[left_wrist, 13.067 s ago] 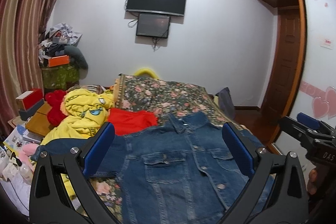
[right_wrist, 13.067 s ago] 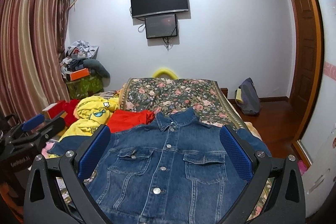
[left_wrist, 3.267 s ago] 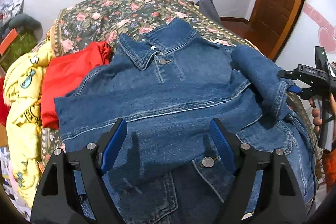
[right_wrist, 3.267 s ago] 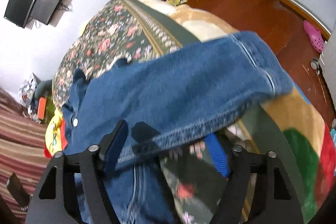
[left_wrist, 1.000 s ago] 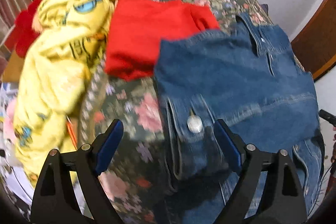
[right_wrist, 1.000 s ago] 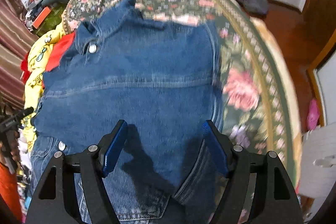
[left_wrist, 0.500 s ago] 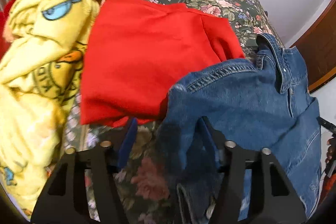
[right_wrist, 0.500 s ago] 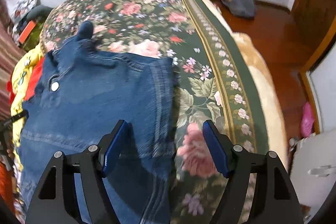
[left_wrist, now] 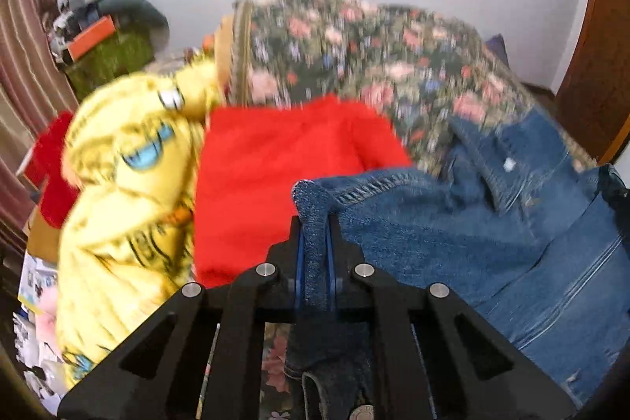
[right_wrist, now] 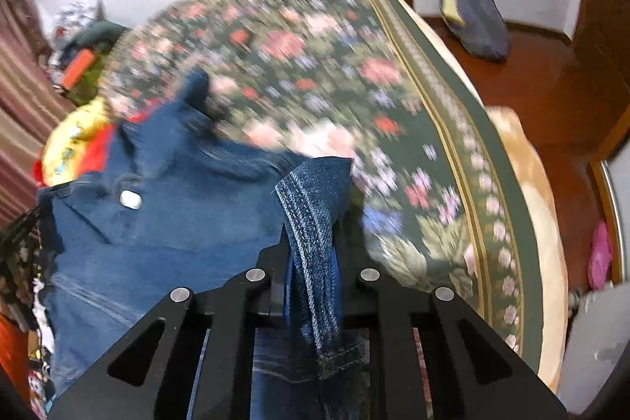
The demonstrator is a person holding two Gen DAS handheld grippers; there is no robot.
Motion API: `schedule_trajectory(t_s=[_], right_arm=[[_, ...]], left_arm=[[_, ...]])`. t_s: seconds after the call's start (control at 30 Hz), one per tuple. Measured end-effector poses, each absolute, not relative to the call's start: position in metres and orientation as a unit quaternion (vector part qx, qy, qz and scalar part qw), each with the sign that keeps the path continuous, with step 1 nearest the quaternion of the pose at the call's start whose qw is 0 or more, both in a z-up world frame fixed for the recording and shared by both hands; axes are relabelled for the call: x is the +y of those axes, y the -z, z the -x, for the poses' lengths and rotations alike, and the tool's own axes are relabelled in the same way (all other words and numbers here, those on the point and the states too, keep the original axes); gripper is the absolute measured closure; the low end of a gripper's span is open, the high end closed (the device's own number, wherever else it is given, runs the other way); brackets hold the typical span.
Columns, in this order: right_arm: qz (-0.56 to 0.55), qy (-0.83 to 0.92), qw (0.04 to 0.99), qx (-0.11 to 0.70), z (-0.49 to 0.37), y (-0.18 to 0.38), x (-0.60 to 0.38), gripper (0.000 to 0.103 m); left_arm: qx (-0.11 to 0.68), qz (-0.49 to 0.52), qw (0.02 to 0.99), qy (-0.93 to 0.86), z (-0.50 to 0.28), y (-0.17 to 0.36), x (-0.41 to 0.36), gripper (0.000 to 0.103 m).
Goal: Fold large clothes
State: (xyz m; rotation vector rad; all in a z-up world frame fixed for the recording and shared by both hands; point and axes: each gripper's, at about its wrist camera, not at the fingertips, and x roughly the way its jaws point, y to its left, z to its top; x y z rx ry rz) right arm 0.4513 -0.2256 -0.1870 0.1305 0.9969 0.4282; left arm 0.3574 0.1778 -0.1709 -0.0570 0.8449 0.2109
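Observation:
A blue denim jacket (left_wrist: pixel 492 231) lies on the floral bedspread (left_wrist: pixel 374 58), its collar toward the far wall. My left gripper (left_wrist: pixel 315 235) is shut on the jacket's left edge, and a fold of denim stands pinched between the blue pads. In the right wrist view the same denim jacket (right_wrist: pixel 157 223) spreads to the left. There my right gripper (right_wrist: pixel 311 243) is shut on its right edge, with a stitched seam bunched up between the jaws. Both pinched edges are lifted off the bedspread (right_wrist: pixel 315 46).
A red garment (left_wrist: pixel 275 176) and a yellow printed garment (left_wrist: pixel 126 191) lie left of the jacket. Cluttered boxes and striped curtains (left_wrist: pixel 23 46) stand at the far left. The bed's right edge drops to a wooden floor (right_wrist: pixel 551 65) with a dark bag (right_wrist: pixel 476 14) and pink slipper (right_wrist: pixel 600 254).
Both grippers have closed on the jacket's edges, the left on the left side, the right on the right side. The pinched denim has been raised and both views have tilted up toward the wall.

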Motion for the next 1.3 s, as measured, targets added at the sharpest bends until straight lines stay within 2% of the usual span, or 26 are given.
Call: schedule_trajectory(t_s=[0.17, 0.33, 0.77, 0.93, 1.0, 1.13, 1.23, 1.3], right_arm=[[-0.064, -0.213, 0.874, 0.431, -0.453, 0.146, -0.219, 0.091], [-0.06, -0.204, 0.891, 0.4, -0.473, 0.133, -0.21, 0.091], [-0.051, -0.158, 0.856, 0.49, -0.535, 0.228, -0.201, 0.09], [-0.012, -0.146, 0.864, 0.481, -0.527, 0.226, -0.196, 0.085], [0.011, -0.139, 0.865, 0.482, -0.524, 0.222, -0.192, 0.083], [0.049, -0.13, 0.863, 0.486, -0.509, 0.204, -0.186, 0.072], [0.051, -0.141, 0.869, 0.471, -0.491, 0.185, -0.183, 0.065], [0.045, -0.148, 0.873, 0.462, -0.478, 0.171, -0.182, 0.057]], left_arm=[[0.373, 0.028, 0.92, -0.118, -0.368, 0.131, 0.182, 0.094], [0.357, 0.021, 0.924, -0.135, -0.394, 0.122, 0.192, 0.094], [0.465, 0.018, 0.871, -0.158, -0.461, 0.233, 0.23, 0.091], [0.493, -0.007, 0.856, -0.156, -0.468, 0.249, 0.225, 0.09], [0.498, -0.02, 0.852, -0.159, -0.466, 0.246, 0.22, 0.084], [0.501, -0.028, 0.854, -0.14, -0.453, 0.231, 0.209, 0.06], [0.492, -0.041, 0.861, -0.12, -0.437, 0.212, 0.196, 0.052], [0.483, -0.05, 0.868, -0.106, -0.422, 0.197, 0.186, 0.045]])
